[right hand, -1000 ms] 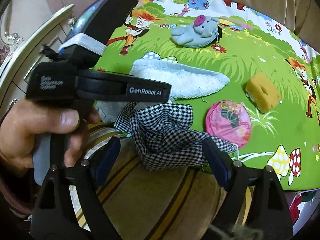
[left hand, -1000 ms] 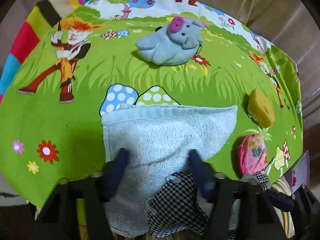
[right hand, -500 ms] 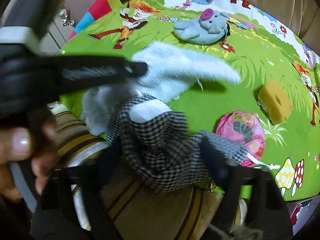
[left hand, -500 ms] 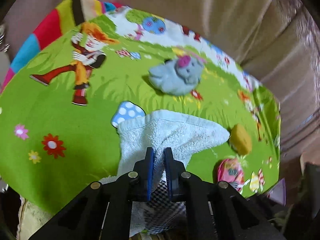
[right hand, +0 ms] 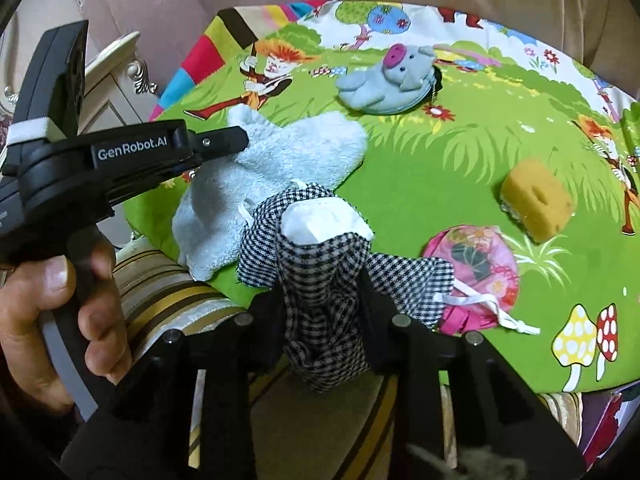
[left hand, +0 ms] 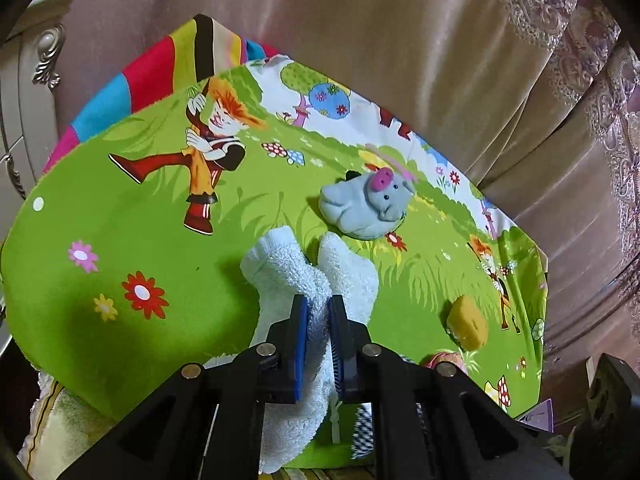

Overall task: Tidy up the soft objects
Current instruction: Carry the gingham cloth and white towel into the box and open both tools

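Two grips: left fingers (left hand: pixel 318 322) pinching fluffy towel (left hand: pixel 304 276), right fingers (right hand: pixel 322 300) closing on bunched checked cloth (right hand: pixel 324 280).

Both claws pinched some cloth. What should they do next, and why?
Probably lift both a little and pull them apart. The left gripper is shut on the blue towel; the right gripper, just closing, squeezes the checkered cloth, which lies on the towel's edge.
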Demonstrator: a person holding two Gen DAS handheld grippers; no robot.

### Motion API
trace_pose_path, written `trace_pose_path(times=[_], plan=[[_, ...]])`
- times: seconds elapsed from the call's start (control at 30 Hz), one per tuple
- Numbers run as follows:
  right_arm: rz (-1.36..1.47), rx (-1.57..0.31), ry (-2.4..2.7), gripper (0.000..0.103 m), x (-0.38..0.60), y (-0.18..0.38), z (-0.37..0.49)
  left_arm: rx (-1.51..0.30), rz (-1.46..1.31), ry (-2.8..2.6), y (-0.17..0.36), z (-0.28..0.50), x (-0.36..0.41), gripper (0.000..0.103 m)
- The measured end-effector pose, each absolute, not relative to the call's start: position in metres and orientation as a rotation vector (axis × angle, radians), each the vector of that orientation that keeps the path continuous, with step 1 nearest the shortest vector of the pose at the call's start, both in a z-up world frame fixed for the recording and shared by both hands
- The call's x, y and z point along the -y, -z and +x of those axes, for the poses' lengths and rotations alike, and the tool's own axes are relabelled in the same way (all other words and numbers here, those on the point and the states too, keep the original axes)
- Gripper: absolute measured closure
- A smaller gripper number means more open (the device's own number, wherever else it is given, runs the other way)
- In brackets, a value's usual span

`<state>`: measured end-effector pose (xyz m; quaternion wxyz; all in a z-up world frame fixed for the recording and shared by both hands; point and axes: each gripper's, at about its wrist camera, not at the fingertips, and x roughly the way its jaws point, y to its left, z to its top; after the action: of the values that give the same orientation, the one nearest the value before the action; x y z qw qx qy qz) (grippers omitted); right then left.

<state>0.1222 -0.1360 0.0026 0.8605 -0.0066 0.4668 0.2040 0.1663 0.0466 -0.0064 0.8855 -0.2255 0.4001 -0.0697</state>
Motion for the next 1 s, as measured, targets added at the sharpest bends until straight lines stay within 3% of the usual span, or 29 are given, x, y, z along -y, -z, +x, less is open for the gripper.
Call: trace_pose_path(times=[0.43, 1.0], plan=[[0.048, -0.885, -0.357, 0.068, 0.173, -0.030, 0.099, -0.691, -0.432, 0.145, -0.021, 0.141, -0.041, 0.092], [0.175, -0.797, -0.254, 0.068, 0.256, -0.053, 0.063, -0.649, -0.371, 0.233, -0.063, 0.111, 0.017, 0.093]])
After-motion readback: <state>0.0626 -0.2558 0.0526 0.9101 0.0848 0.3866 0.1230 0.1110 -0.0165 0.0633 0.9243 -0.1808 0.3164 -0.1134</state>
